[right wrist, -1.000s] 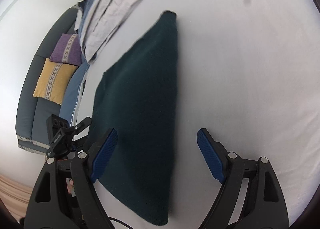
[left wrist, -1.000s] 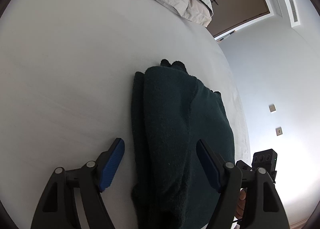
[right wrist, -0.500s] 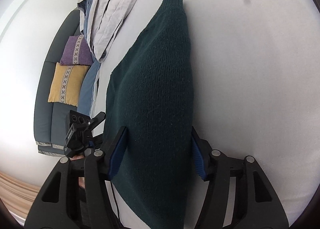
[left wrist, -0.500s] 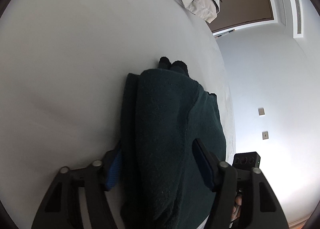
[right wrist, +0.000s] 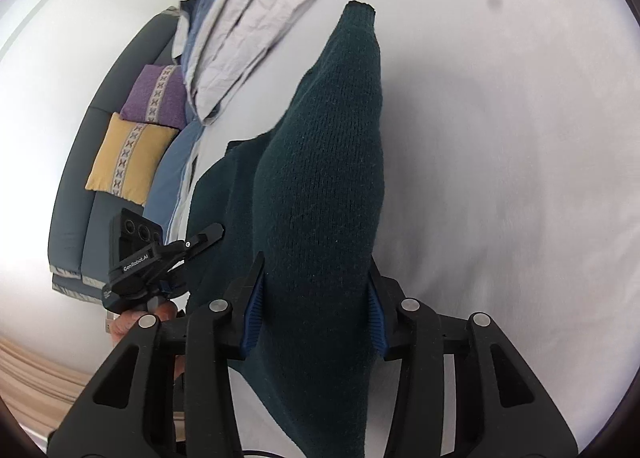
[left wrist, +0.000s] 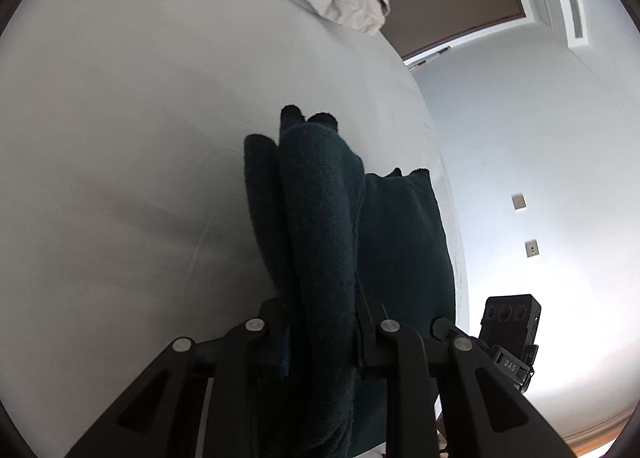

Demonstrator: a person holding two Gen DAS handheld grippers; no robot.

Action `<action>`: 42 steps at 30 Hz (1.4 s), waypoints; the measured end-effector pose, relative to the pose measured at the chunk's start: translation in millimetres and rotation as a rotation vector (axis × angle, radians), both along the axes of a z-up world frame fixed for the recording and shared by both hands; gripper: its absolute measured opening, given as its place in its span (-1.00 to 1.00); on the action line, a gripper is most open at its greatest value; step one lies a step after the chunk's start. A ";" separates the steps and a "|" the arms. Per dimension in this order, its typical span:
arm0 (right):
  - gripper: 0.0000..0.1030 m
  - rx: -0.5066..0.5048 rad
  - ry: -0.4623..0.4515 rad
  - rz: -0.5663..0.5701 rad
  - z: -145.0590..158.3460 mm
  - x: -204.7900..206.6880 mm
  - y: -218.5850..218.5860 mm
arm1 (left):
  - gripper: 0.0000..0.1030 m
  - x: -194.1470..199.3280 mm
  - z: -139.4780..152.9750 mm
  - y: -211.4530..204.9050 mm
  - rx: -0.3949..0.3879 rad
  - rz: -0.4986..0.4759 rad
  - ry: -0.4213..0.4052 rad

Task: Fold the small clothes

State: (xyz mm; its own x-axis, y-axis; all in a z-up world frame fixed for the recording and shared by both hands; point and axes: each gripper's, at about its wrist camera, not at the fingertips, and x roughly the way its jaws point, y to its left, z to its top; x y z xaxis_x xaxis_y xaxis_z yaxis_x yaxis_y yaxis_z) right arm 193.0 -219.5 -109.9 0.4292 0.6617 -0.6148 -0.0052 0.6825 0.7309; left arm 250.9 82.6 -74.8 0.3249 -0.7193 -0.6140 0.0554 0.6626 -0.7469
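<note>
A dark green knitted sweater (left wrist: pixel 320 225) lies folded lengthways on a white bed. My left gripper (left wrist: pixel 322 332) is shut on its near edge, bunching the cloth between the pads. In the right wrist view the same sweater (right wrist: pixel 320 177) rises in a ridge, and my right gripper (right wrist: pixel 316 306) is shut on it with the blue pads (right wrist: pixel 251 310) pressed against the knit. The left gripper (right wrist: pixel 160 258) also shows in that view at the left, beside the sweater. The right gripper's body (left wrist: pixel 510 338) shows at the lower right of the left wrist view.
The white bed sheet (left wrist: pixel 120 137) spreads around the sweater. A crumpled pale duvet (right wrist: pixel 256 9) lies at the far end. A grey sofa with a yellow cushion (right wrist: pixel 124 157) and a purple cushion (right wrist: pixel 156 95) stands beside the bed. A brown door (left wrist: pixel 452 1) is beyond.
Both grippers moved in over the sweater and closed on it. The cloth is now pinched and lifted into a ridge.
</note>
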 end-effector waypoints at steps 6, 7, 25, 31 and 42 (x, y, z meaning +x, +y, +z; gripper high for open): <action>-0.22 0.023 -0.059 -0.016 43.1 -83.6 -27.0 | -0.54 -73.9 38.7 -23.1 -0.020 -0.060 -0.055; -0.22 0.020 -0.065 -0.019 46.5 -101.1 -31.3 | -0.54 -87.8 42.1 -28.2 -0.018 -0.075 -0.064; -0.20 0.160 0.049 -0.175 -54.7 -277.2 -102.6 | -0.37 -192.0 -51.7 -60.1 0.040 -0.101 0.059; -0.16 0.147 0.007 -0.175 -57.7 -281.2 -101.8 | -0.33 -200.6 -51.6 -54.5 0.033 -0.070 0.046; 0.00 0.039 -0.045 -0.394 -18.3 -327.1 -139.6 | 0.23 -229.7 4.6 -32.6 0.190 -0.006 -0.138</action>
